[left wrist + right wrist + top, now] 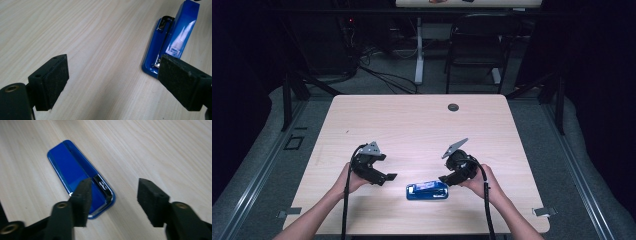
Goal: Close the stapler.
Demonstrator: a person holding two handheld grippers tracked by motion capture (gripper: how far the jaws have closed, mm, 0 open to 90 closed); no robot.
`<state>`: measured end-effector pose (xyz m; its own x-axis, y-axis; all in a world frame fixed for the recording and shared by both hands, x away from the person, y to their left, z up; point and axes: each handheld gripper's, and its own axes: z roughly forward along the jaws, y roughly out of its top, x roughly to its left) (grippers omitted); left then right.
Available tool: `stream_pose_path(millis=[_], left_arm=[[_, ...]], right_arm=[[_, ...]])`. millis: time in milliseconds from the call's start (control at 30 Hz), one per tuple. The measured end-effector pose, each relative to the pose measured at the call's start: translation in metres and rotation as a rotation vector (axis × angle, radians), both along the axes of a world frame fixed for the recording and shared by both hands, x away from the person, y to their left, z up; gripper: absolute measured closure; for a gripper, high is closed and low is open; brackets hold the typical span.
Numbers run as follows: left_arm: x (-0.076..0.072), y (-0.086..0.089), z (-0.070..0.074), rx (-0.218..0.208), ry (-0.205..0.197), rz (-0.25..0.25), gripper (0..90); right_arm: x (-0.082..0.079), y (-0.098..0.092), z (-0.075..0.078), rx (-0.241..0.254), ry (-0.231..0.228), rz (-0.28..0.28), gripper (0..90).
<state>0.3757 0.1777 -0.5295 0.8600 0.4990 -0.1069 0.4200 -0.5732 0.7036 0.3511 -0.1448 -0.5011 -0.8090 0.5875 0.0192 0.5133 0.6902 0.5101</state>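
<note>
High view: a person sits at a pale wooden table (417, 120), forearms coming in from the bottom edge, a black two-jaw gripper in each hand. A blue stapler (427, 190) lies flat on the table near the front edge, lengthwise across it, between the two hands. The left gripper (388, 177) sits at about nine o'clock from the stapler, a little apart from it, its jaws pointing toward the stapler's near end. The right gripper (445, 179) is just beside the stapler's other end, at about two o'clock from its middle, jaws pointing at it. A small dark round cap (453, 107) sits in the tabletop toward the far edge, at about twelve o'clock.

Left gripper view: the left gripper (113, 81) is spread wide with only bare wood between its pads; the stapler (172, 37) lies at about one o'clock, partly behind the right-hand pad.

Right gripper view: the right gripper (113, 200) stands partly open, holding nothing. The stapler (75, 171) lies on the wood at about eleven o'clock, its near end behind the left-hand pad.
</note>
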Motion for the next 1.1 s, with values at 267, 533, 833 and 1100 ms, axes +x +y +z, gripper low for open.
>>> stream_pose_path(millis=[267,533,833,1100], left_arm=[[0.004,0.006,-0.004,0.016,-0.006,0.056,7.7],[0.012,0.017,-0.010,0.006,0.019,0.116,2.4],[0.018,0.029,-0.014,-0.003,0.025,0.185,1.0],[0.021,0.034,-0.017,-0.010,0.041,0.211,0.3]], right_arm=[[0.009,-0.013,-0.006,-0.080,-0.044,-0.092,22.9],[0.020,-0.041,-0.004,-0.092,-0.083,-0.210,14.5],[0.034,-0.072,-0.011,-0.097,-0.055,-0.329,5.8],[0.041,-0.085,-0.022,-0.133,-0.030,-0.383,0.0]])
